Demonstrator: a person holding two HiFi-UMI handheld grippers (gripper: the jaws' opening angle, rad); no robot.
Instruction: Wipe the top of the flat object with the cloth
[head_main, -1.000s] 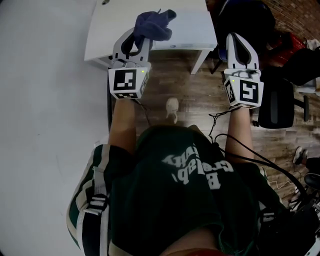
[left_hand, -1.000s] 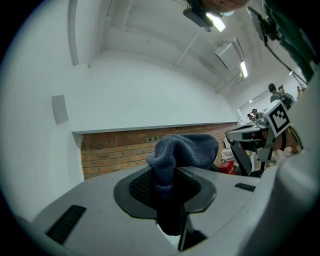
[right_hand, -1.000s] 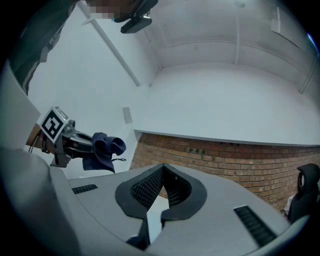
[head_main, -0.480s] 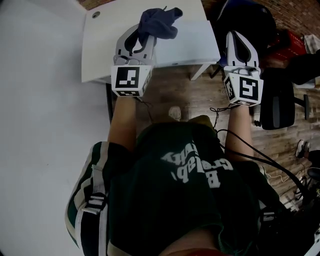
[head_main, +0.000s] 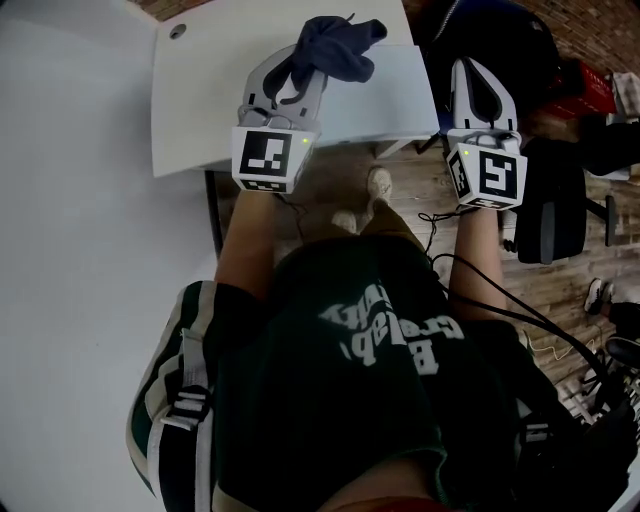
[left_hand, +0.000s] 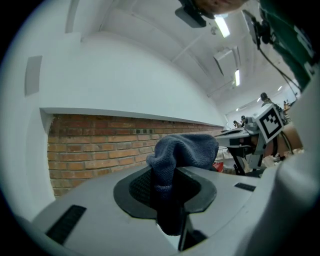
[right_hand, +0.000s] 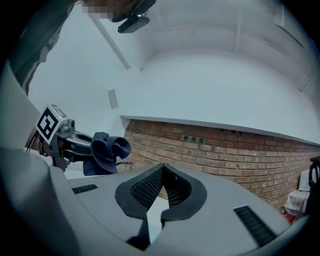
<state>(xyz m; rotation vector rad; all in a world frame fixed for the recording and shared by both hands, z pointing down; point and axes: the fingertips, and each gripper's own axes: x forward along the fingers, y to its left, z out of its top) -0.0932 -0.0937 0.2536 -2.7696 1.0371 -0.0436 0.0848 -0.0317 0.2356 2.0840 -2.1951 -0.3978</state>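
1. White tabletop (head_main: 200, 100): flat, lying just ahead of you.
2. Your left gripper (head_main: 298, 72): jaws clamped on the dark blue cloth (head_main: 338, 45), which is bunched up over the tabletop's right half.
3. Your right gripper (head_main: 480, 80): jaws pressed together with nothing between them, held at the tabletop's right edge.

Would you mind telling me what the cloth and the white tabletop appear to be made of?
The cloth looks like dark blue knitted fabric, matte: fine ribbing, soft folds. The tabletop seems smooth white laminate or painted board; uniform, flat.
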